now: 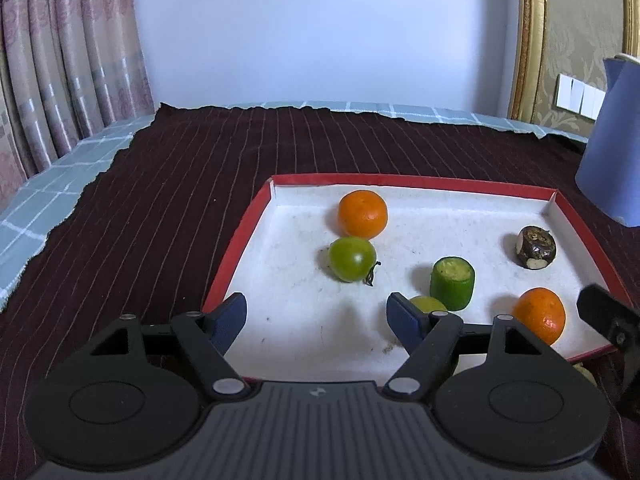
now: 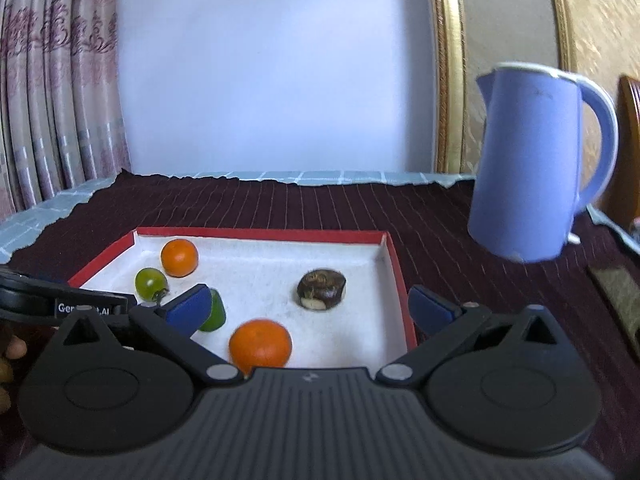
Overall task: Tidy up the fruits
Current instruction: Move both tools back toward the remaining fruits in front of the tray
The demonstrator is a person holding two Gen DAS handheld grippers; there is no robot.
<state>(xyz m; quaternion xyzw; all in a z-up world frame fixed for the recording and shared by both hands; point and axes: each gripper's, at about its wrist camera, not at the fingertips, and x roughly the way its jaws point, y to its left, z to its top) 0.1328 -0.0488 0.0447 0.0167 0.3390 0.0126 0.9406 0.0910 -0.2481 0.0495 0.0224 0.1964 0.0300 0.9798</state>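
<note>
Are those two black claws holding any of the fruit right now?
No, nothing is held. The left gripper is open over bare tray floor. The right gripper is open too, an orange lying loose in the tray below it.

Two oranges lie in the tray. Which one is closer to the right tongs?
The orange at the tray's near edge, just ahead of the open right tongs. The other orange sits by the far left corner, beside the green tomato.

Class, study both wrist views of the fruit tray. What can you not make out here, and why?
- Yellow-green fruit, left wrist view: mostly hidden behind the left gripper's finger.
- Green cylinder piece, right wrist view: half covered by the right gripper's finger.
- Kettle, left wrist view: cut off by the edge.
</note>
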